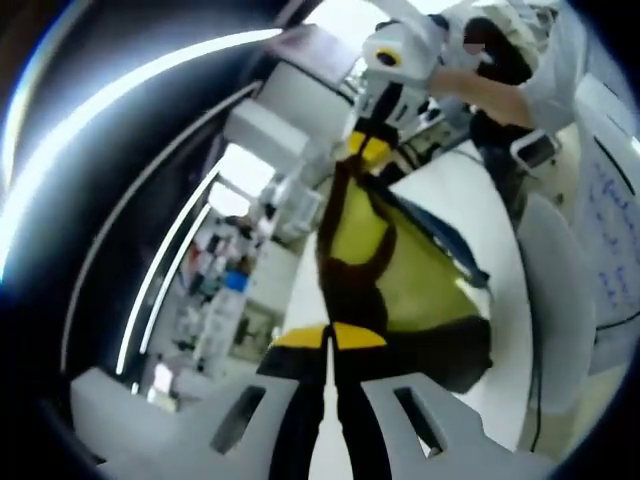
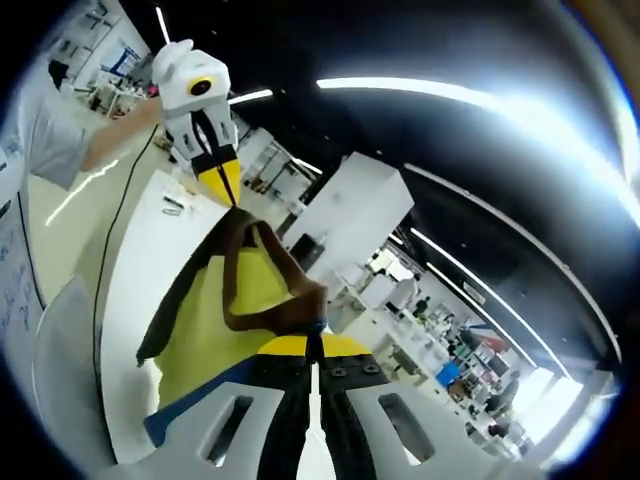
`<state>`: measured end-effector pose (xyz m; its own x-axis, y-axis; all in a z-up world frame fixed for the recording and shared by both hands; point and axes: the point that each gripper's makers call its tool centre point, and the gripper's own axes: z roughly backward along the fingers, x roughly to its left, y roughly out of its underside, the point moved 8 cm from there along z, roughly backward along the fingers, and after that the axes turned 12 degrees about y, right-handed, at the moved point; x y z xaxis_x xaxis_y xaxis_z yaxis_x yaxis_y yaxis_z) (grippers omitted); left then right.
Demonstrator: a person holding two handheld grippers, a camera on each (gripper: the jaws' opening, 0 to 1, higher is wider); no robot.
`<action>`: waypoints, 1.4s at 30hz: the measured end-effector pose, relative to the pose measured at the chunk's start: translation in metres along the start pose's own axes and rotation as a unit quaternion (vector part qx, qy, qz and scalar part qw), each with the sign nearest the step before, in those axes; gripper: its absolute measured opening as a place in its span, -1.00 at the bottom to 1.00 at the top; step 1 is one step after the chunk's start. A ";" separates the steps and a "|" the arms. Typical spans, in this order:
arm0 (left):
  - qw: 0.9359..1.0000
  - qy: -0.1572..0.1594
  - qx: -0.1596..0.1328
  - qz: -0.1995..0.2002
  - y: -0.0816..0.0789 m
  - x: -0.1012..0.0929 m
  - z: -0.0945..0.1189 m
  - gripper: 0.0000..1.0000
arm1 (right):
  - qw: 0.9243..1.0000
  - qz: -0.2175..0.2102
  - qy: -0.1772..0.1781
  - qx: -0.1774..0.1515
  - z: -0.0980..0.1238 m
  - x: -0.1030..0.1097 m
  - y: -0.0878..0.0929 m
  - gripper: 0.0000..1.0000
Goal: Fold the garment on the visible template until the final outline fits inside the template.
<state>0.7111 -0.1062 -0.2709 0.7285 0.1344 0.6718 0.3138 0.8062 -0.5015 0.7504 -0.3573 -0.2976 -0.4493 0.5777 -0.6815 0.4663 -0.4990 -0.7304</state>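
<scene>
A: Where is the garment [image 1: 385,270] at this moment?

B: Up in the air, stretched between the two grippers. In the left gripper view it runs from the left gripper [image 1: 330,338] at the bottom up to the right gripper [image 1: 368,148] near the top. It is yellow with dark brown trim and a blue edge on one side.

A: And how are the tools set?

B: The left gripper has its yellow-tipped jaws pressed together on a dark brown band of the cloth. The right gripper [image 2: 306,346] does the same in its own view: jaws closed tight, with a brown fold bunched just above the tips.

A: Can you see the other tool from there?

B: Yes, in the right gripper view the left gripper [image 2: 222,182] comes in from the upper left, a white body with yellow tips pinching the far end of the garment [image 2: 215,310]. A person's arm [image 2: 125,130] reaches to it (grey sleeve at the shoulder).

A: What lies under the cloth?

B: A white table [image 2: 135,255], with a black cable [image 2: 112,250] trailing along it and a few small items near the far end that are too small to name. In the left gripper view the table [image 1: 455,190] also shows white behind the hanging cloth. I cannot tell where the template is.

A: Anything else?

B: A whiteboard [image 1: 610,230] with blue writing at the right edge of the left gripper view, long ceiling lights [image 2: 400,88], and a large white box-like unit [image 2: 355,215] beyond the table
</scene>
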 end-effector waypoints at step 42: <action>0.997 0.061 0.003 0.037 0.009 -0.074 -0.024 -1.00 | 0.997 -0.037 -0.062 0.029 0.034 0.056 0.041 -0.97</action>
<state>0.6745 -0.1228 -0.3383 0.8184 0.1228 0.5614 0.2533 0.7998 -0.5442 0.7188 -0.3675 -0.3673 -0.5739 0.5314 -0.6231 0.3848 -0.4967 -0.7780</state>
